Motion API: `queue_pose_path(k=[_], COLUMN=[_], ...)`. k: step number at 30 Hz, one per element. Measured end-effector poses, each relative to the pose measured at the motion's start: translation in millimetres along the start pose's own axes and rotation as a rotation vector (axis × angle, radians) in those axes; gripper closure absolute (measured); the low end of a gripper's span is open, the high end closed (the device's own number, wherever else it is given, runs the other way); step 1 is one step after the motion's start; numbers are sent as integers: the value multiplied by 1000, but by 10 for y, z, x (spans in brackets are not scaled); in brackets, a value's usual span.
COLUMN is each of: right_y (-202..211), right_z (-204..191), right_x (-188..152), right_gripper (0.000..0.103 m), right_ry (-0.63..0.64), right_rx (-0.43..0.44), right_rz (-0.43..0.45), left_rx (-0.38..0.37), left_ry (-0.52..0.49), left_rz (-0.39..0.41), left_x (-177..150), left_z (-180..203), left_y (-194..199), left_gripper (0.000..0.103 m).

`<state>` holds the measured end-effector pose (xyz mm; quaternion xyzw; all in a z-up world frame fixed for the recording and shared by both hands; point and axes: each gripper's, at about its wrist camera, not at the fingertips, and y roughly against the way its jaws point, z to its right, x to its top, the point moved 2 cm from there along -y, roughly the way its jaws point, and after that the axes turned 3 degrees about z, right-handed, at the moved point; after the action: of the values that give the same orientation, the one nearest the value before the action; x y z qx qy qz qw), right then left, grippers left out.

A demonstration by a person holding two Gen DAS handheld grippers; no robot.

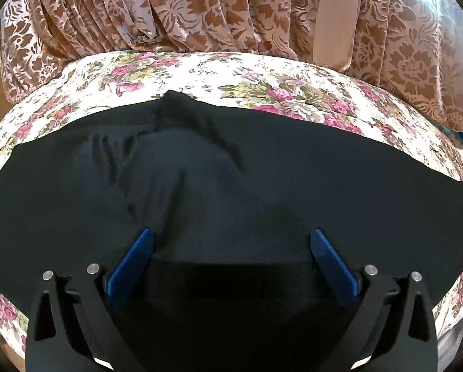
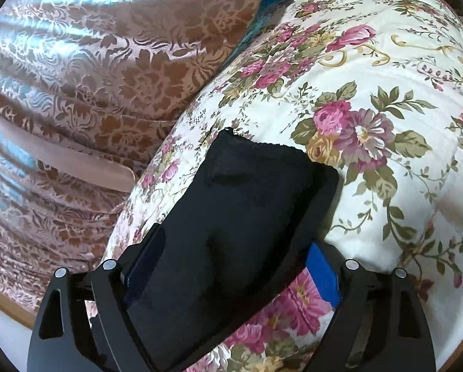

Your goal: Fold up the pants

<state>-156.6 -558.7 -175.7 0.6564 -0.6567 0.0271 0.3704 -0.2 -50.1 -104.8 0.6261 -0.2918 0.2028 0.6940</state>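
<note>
Floral bedspread (image 1: 262, 71), cream with pink roses, runs under both grippers and carries everything. Brown-and-pink damask curtain (image 1: 200, 9) hangs past its far edge, ahead of the left gripper and up-left of the right one. Black pants (image 1: 231, 167) lie spread flat on the spread, filling the width ahead of and below the left gripper (image 1: 231, 248); wrinkles sit ahead-left of it. Left gripper's jaws stand wide apart over the cloth, blue pads (image 1: 132, 260) clear, nothing pinched. Right gripper (image 2: 231, 248) also spread wide: a pants end (image 2: 246, 201) lies between the jaws, hem pointing away, right pad (image 2: 321, 272) clear of it; left-pad contact can't be told. No readable labels or writing.
</note>
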Motion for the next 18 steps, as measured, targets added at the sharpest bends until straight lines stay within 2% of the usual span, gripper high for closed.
queue_pose_path(k=[5, 8, 10, 12, 14, 18], right_y=[-8, 1, -4, -11, 20, 132], right_z=[13, 49, 89, 121, 115, -83], right_x=[28, 48, 50, 46, 54, 74], right_gripper=[18, 34, 55, 64, 70, 71], right_ry=[-25, -46, -58, -66, -59, 12], right_rx=[-2, -6, -3, -14, -14, 3], right_rz=[-3, 4, -4, -14, -9, 21], left_rx=[-4, -9, 1, 25, 60, 94], left_ry=[-3, -4, 16, 36, 66, 134], left_rz=[-2, -3, 7, 20, 38, 64], left_x=[0, 14, 40, 66, 98, 131], left_z=[3, -14, -62, -143, -253, -494], left_y=[4, 22, 46, 61, 83, 125], left_gripper=[2, 2, 2, 2, 2, 2])
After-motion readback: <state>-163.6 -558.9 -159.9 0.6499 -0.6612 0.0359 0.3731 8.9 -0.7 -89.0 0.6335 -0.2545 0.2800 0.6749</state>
